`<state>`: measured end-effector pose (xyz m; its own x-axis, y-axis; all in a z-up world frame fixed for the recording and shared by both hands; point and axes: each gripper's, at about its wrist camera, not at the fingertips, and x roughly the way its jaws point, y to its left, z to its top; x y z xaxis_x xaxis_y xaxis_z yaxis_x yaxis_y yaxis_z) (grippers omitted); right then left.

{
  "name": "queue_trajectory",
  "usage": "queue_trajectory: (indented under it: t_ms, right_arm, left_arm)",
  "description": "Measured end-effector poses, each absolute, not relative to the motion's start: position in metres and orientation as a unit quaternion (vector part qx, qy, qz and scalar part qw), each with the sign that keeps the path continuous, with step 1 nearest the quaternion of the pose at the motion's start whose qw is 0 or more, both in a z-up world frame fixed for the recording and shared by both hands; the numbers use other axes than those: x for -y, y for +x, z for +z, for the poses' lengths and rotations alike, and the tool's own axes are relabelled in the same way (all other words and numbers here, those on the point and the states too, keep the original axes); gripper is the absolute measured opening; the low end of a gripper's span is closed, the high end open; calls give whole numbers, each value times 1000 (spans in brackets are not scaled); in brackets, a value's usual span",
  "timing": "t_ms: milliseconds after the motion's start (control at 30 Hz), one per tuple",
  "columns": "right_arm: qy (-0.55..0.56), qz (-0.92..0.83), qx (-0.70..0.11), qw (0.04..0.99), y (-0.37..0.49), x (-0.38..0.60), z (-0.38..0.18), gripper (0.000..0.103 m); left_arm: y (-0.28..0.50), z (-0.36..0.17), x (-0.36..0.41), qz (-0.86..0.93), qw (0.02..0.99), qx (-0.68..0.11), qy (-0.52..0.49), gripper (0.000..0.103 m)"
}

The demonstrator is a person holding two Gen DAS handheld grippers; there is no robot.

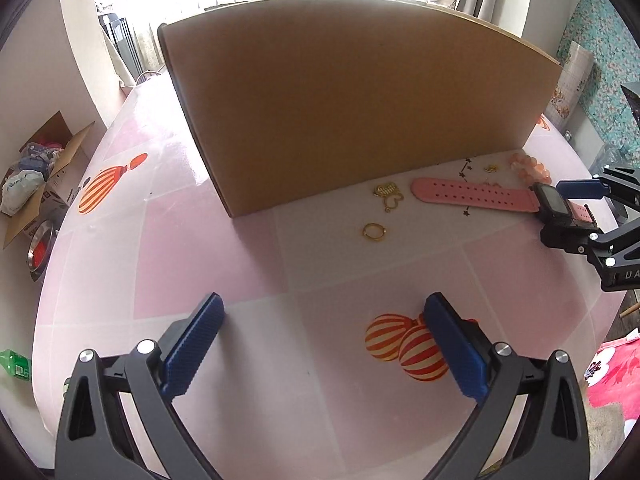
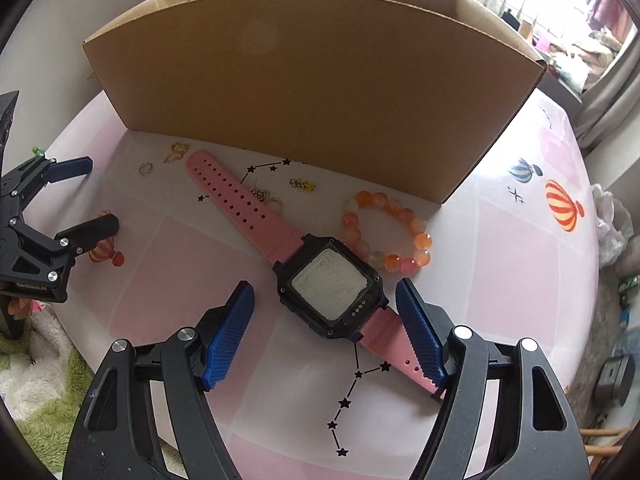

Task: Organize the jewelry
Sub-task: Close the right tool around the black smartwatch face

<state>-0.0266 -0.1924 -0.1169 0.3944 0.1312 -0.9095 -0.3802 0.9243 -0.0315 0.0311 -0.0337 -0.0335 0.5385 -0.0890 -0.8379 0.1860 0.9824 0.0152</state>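
A pink-strapped watch (image 2: pixel 329 280) with a black square face lies on the pink table, also in the left wrist view (image 1: pixel 472 194). My right gripper (image 2: pixel 324 308) is open, its blue fingers either side of the watch face, low over it. An orange bead bracelet (image 2: pixel 386 232) lies just beyond. A gold ring (image 1: pixel 374 231), a gold pendant (image 1: pixel 387 192) and small gold pieces (image 2: pixel 302 184) lie before an open cardboard box (image 2: pixel 312 80). My left gripper (image 1: pixel 324 320) is open and empty, well short of the ring.
The box (image 1: pixel 352 100) stands at the table's far side. The round table top (image 1: pixel 240 260) has balloon prints. Beyond its left edge a carton of clutter (image 1: pixel 36 176) sits on the floor. The right gripper shows at the right edge in the left wrist view (image 1: pixel 584 216).
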Motion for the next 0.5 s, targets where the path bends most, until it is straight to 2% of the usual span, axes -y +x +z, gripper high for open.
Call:
queue_trajectory:
  t_ms: [67, 133, 167, 333, 500]
  right_arm:
    - [-113, 159, -528, 827, -24, 195, -117, 67]
    - [-110, 155, -528, 828, -21, 198, -116, 55]
    - [-108, 154, -528, 828, -22, 201, -116, 53]
    - [-99, 145, -534, 827, -21, 205, -114, 50]
    - [-22, 157, -541, 826, -20, 232, -105, 50]
  left_arm:
    - [31, -34, 33, -79, 877, -471, 51, 99]
    - [28, -34, 33, -79, 879, -467, 51, 99]
    - [27, -34, 33, -80, 880, -465, 51, 99]
    - [18, -34, 30, -83, 881, -462, 53, 99]
    - [13, -37, 28, -88, 882, -459, 55, 99]
